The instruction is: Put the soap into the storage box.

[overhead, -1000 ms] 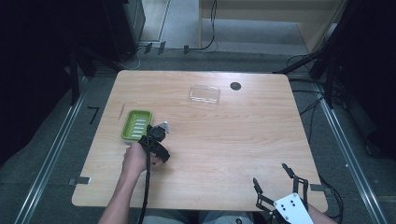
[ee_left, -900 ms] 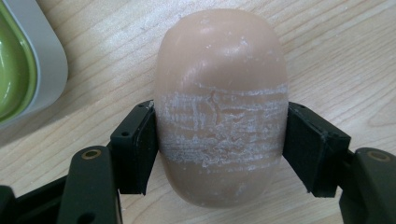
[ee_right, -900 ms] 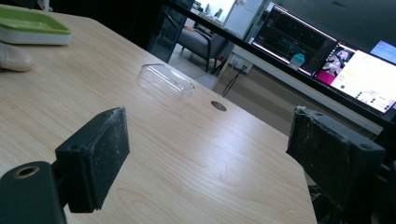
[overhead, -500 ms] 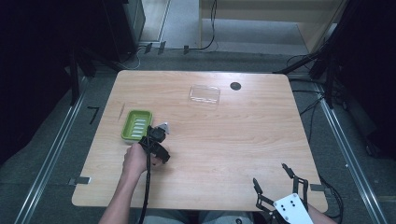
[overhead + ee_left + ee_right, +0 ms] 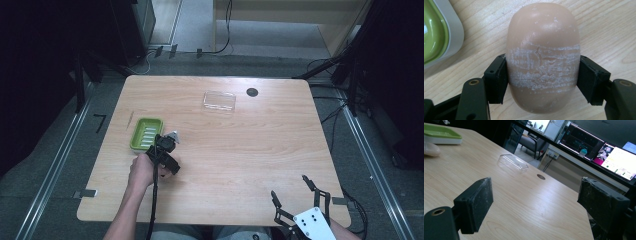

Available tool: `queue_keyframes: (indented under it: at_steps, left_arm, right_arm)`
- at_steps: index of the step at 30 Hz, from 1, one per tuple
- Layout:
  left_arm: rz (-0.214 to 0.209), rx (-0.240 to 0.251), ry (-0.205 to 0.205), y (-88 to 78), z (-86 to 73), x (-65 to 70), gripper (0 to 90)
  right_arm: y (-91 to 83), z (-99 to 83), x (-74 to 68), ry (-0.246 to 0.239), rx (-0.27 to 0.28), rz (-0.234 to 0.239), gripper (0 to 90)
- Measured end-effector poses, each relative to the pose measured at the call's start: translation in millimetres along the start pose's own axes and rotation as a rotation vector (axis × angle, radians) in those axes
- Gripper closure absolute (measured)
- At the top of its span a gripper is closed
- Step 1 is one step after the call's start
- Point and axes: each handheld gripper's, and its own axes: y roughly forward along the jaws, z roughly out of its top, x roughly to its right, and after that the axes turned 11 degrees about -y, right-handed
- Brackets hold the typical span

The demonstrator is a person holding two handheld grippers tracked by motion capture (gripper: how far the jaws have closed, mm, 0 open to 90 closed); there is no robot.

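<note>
A peach oval soap bar [image 5: 542, 62] with white scuff marks sits between the pads [image 5: 496, 80] of my left gripper [image 5: 541, 80], which is shut on its middle. The bar is low over the wood, right beside a green soap dish [image 5: 434, 32] with a pale rim. In the high view the left gripper [image 5: 162, 143] is at the dish's [image 5: 146, 133] near right corner, held by a hand, and hides the bar. My right gripper [image 5: 290, 189] stands open at the table's front right edge, its jaws [image 5: 539, 202] wide apart and holding nothing.
A clear plastic lid [image 5: 219, 101] lies at the back middle of the table [image 5: 250, 150], with a dark round hole [image 5: 252, 92] just right of it. A thin stick [image 5: 131, 119] lies left of the dish. Monitors [image 5: 599, 150] glow beyond the far edge.
</note>
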Motion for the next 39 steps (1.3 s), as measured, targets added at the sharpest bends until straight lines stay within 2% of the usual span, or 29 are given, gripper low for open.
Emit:
queue_keyframes:
  at_steps: [8, 13, 25, 39]
  left_arm:
    - [-0.004, 0.013, 0.009, -11.3, -8.1, -5.4, 33.8]
    - [0.001, 0.019, -0.006, -17.5, -16.1, -11.6, 33.7]
    - [0.004, 0.009, -0.004, -21.7, -24.8, -19.6, 33.7]
    - [0.011, 0.004, -0.034, -27.9, -36.2, -35.7, 33.7]
  right_arm:
    - [0.3, 0.2, -0.2, -0.001, 0.001, 0.002, 13.1]
    - [0.5, 0.5, -0.6, 0.001, -0.001, 0.003, 13.2]
    - [0.2, 0.7, -0.2, -0.002, 0.002, 0.0, 13.2]
    - [0.0, 0.7, -0.1, -0.002, 0.002, -0.001, 13.1]
